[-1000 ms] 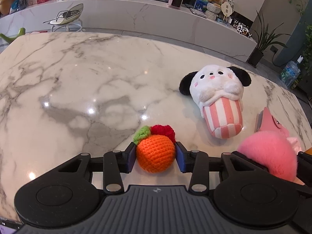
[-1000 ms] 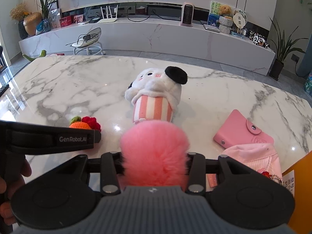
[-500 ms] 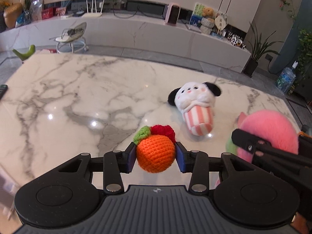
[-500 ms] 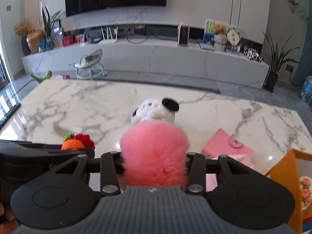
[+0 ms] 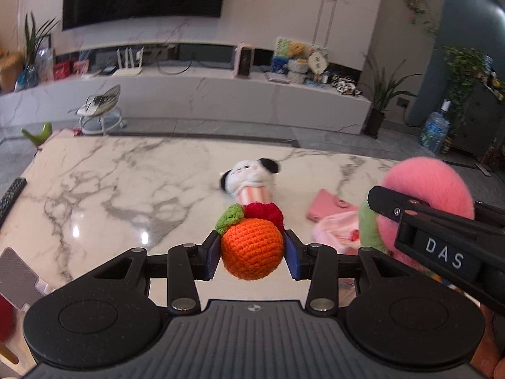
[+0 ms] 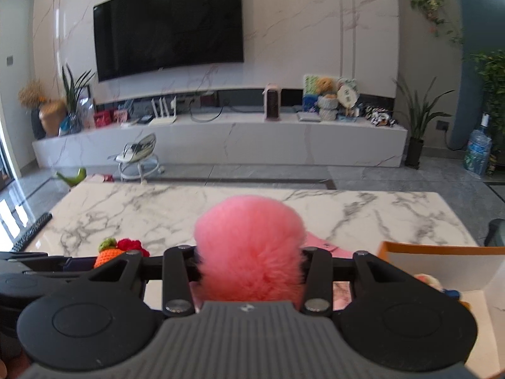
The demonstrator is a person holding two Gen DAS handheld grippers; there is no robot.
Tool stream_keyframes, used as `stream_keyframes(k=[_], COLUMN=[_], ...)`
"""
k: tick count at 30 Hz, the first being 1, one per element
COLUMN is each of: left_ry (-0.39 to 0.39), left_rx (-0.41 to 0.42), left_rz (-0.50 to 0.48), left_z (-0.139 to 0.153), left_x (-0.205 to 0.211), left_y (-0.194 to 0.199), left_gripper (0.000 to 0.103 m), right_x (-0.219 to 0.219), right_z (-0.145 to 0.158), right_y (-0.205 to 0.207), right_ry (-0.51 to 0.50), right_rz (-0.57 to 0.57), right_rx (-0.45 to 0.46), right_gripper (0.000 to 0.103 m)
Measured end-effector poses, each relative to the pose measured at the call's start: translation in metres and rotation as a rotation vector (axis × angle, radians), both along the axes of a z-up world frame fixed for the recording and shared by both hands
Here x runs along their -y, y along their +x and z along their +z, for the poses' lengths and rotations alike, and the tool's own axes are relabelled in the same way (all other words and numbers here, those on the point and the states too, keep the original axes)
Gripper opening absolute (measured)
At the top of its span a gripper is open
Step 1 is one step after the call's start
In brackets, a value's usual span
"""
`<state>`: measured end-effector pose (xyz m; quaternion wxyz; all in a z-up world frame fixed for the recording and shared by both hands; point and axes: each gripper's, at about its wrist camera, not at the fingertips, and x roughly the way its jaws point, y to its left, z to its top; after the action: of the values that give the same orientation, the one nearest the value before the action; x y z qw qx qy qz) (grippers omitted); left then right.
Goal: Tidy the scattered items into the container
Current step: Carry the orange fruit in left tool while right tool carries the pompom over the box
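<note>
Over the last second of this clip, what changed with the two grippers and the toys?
Both grippers rose away from the marble table, carrying their loads: the left gripper the crochet orange, the right gripper the pink pompom. Nothing was released. The panda plush and pink wallet stayed put.

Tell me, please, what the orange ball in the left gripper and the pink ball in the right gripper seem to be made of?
Orange ball: crocheted yarn, matte; its looped stitches are visible. Pink ball: probably faux fur, soft and fluffy; fine hairs stand out at its edge.
</note>
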<state>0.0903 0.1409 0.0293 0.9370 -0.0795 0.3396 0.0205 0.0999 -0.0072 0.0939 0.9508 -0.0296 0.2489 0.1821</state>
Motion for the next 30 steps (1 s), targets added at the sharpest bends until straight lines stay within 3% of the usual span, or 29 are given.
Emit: stream_keyframes(k=[16,30], left_ry=[0.088,0.106], left_rx=[0.104,0.108], left_rz=[-0.180,-0.355], left_z=[0.035,0.026], left_x=[0.105,0.182], left_y=[-0.053,-0.037], left_gripper=[0.048,0.048], right_x=[0.108,0.197], right_z=[0.030,0.024], right_y=[-0.071,-0.076], right_ry=[0.086,0.095], right_rz=[-0.173,-0.378], right_rx=[0.109,0.103], right_gripper=[0.044,0.044])
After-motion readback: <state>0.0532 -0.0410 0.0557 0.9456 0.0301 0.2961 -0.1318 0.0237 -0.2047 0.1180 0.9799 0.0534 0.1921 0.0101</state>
